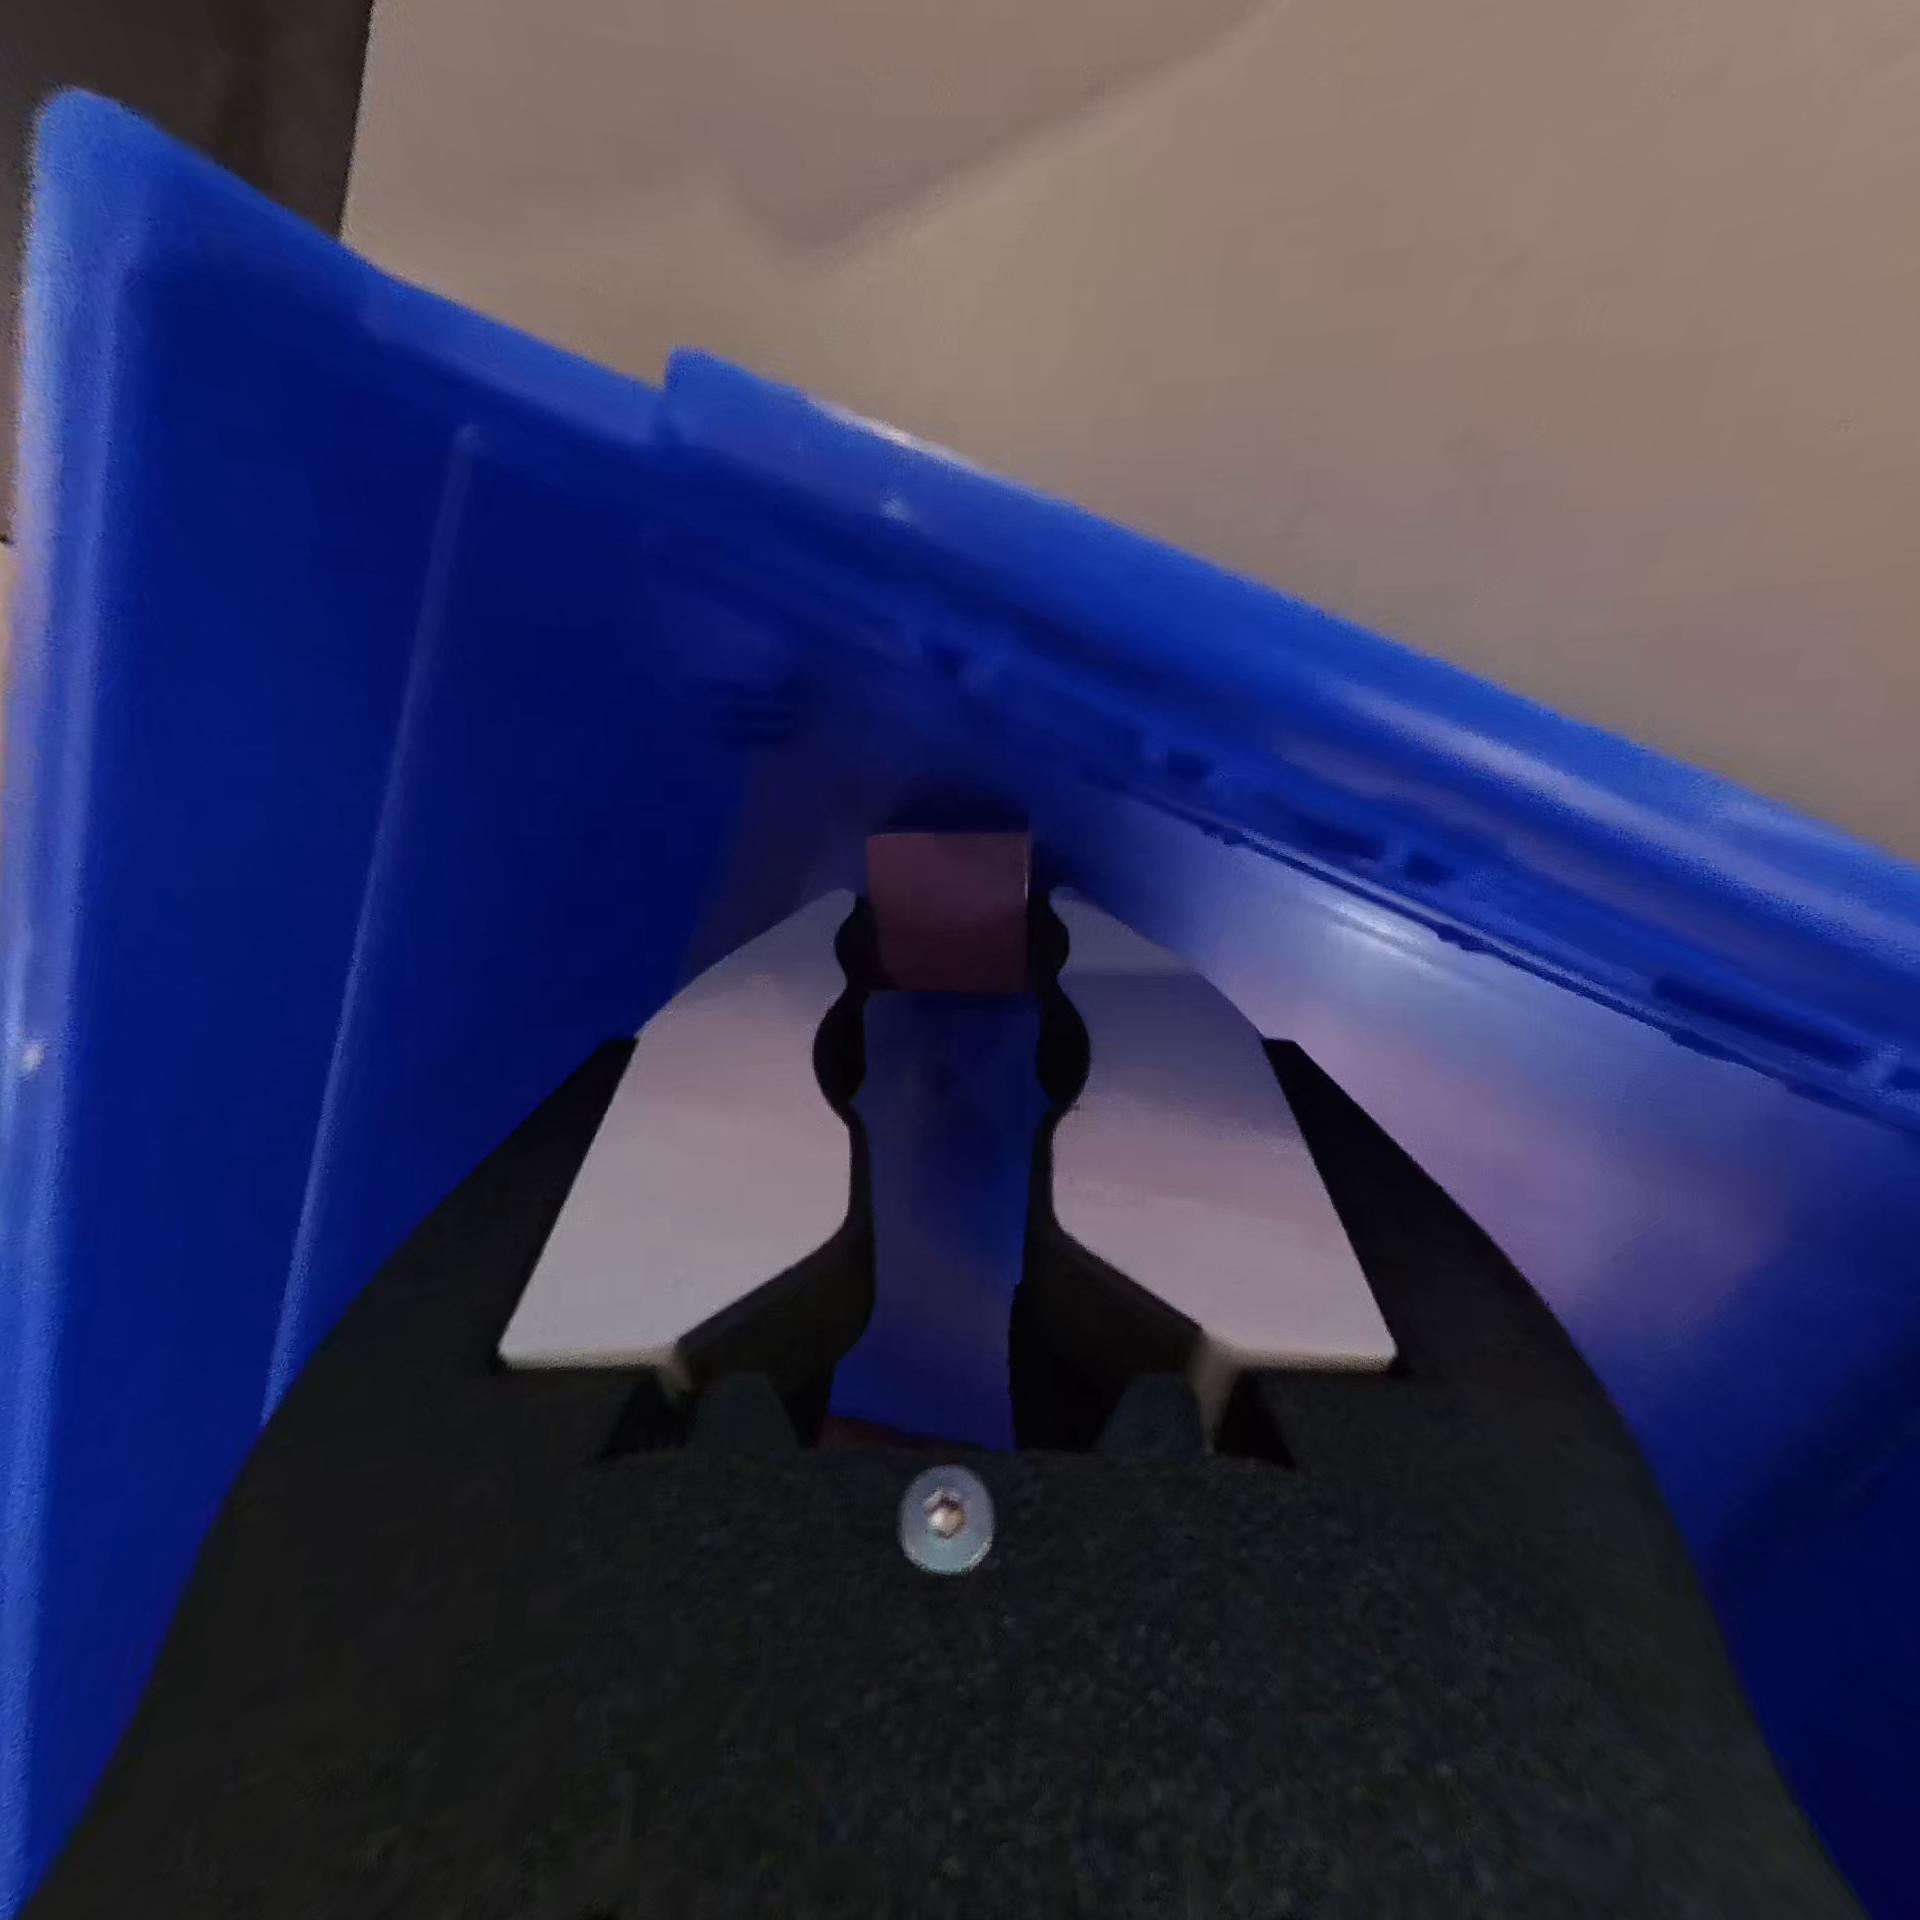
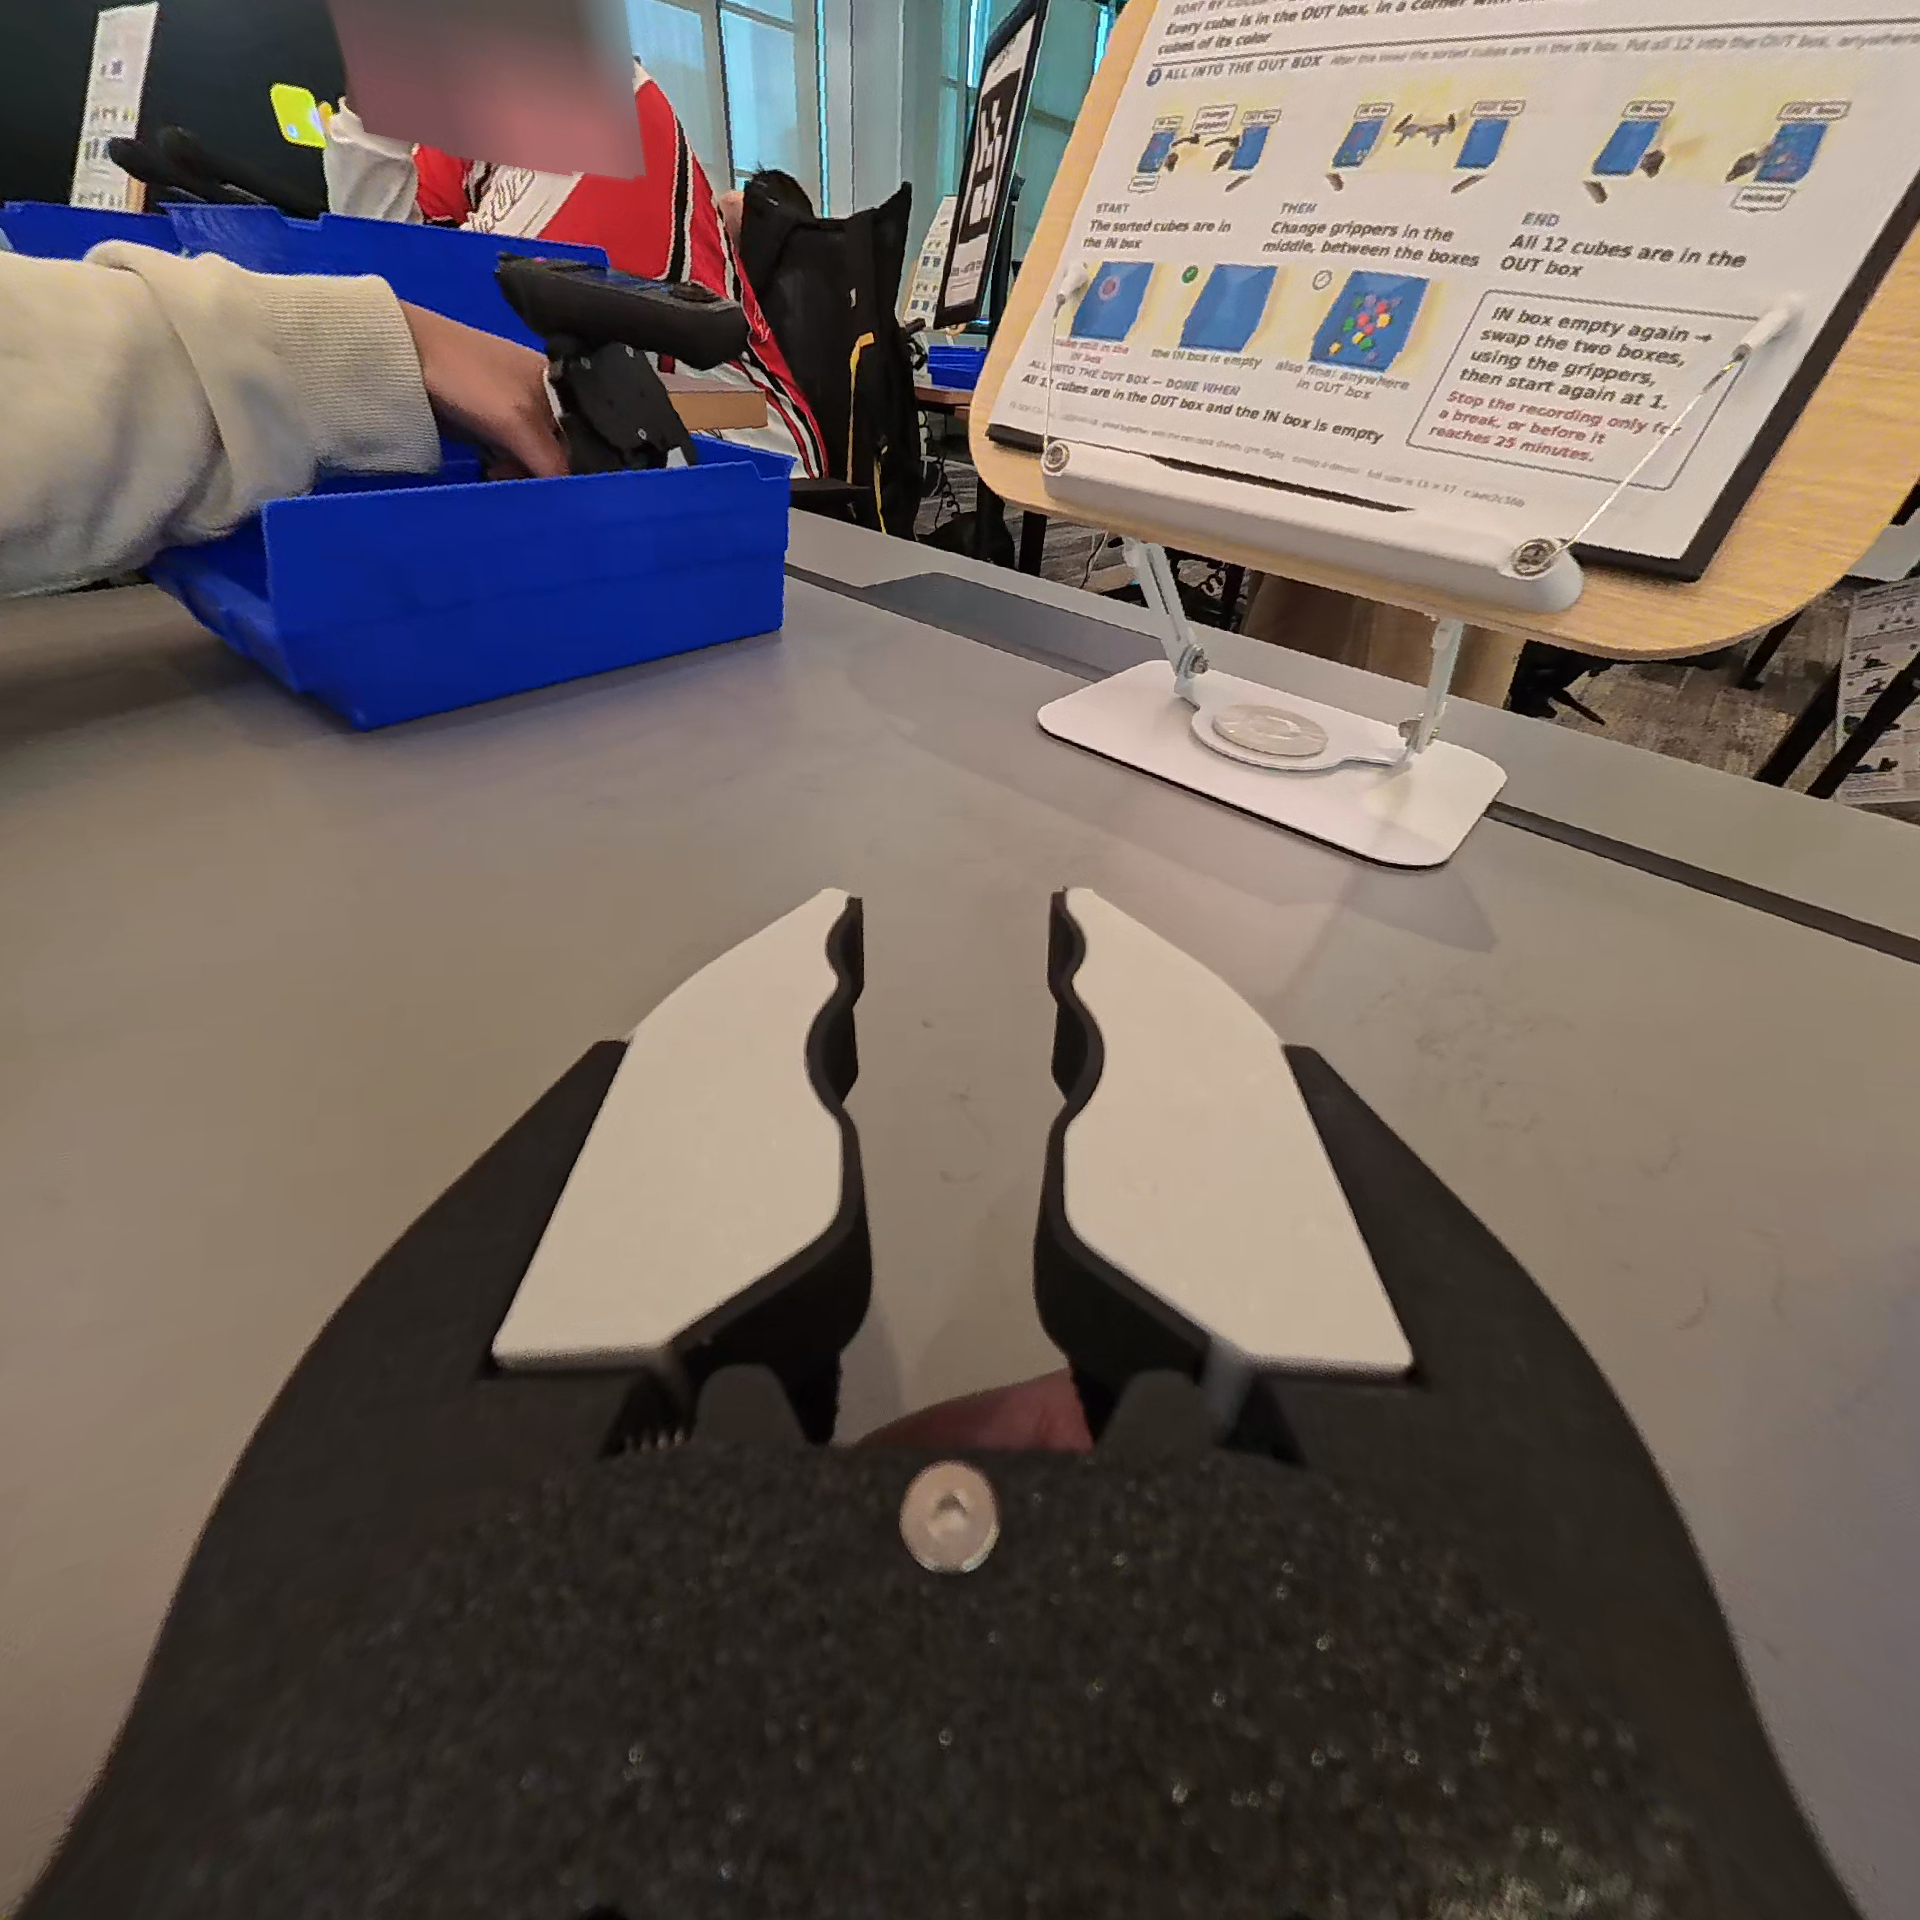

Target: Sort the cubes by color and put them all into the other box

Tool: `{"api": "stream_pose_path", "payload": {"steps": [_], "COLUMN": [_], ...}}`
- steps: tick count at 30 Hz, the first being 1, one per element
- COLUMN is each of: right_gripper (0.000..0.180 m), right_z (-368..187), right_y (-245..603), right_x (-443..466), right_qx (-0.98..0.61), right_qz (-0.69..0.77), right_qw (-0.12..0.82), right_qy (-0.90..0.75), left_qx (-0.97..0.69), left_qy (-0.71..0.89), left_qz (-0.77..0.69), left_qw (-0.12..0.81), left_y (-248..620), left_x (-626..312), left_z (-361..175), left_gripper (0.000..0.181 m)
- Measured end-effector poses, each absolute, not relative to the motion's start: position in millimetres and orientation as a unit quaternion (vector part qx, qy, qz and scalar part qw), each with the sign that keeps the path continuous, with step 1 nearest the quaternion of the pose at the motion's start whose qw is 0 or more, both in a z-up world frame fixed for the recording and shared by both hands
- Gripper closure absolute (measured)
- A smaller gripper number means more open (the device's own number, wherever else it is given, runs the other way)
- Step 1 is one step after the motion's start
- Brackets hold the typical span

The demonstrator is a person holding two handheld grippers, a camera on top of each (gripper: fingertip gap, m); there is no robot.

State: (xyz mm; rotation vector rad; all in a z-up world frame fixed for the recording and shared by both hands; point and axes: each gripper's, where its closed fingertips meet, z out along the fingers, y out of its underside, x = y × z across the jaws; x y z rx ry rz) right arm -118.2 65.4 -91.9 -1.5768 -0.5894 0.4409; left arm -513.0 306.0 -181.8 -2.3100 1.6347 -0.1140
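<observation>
Left tongs [image 1: 951,925] are pinching a dark red cube [image 1: 940,914] deep inside the blue box [image 1: 312,727], right up near a corner, probably its color's spot. Right tongs [image 2: 956,966] hang spread and empty over the grey surface [image 2: 416,883], well clear, likely waiting.

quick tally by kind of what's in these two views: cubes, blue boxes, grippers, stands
cubes: 1, dark red cube clamped at the left gripper tips inside a blue box
blue boxes: 2 sure in the right wrist view, near blue box, far blue box
grippers: 2, the right gripper is empty
stands: 1, document stand on the table
total: 6
</observation>
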Motion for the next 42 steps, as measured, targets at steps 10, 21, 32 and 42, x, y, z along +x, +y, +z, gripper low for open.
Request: {"api": "stream_pose_path", "payload": {"steps": [10, 21, 32, 42], "right_gripper": [0.148, 0.148, 0.139, 0.137], "right_z": [-85.8, -75.1, -18.5, -5.1], "right_y": [51.8, 58.6, 29.9, 36.2], "right_x": [-125.6, -100.0, -154.3, -179.9], "right_qx": [-0.672, -0.674, -0.535, -0.453], "right_qz": [0.203, 0.19, 0.201, 0.098], "right_qw": [0.655, 0.68, 0.708, 0.691], "right_qy": [-0.279, -0.219, -0.416, -0.555], "left_qx": [-0.791, -0.79, -0.636, -0.565], "left_qy": [0.44, 0.351, 0.328, 0.303], "left_qz": [-0.081, -0.197, -0.59, -0.74], "left_qw": [0.417, 0.462, 0.374, 0.201], "left_y": [238.8, 77.9, 43.9, 21.9], "left_x": [-508.8, -371.8, -222.3, -171.9], "left_z": [-25.5, -60.8, -1.2, -9.4], "left_gripper": [0.151, 0.152, 0.152, 0.152]}}
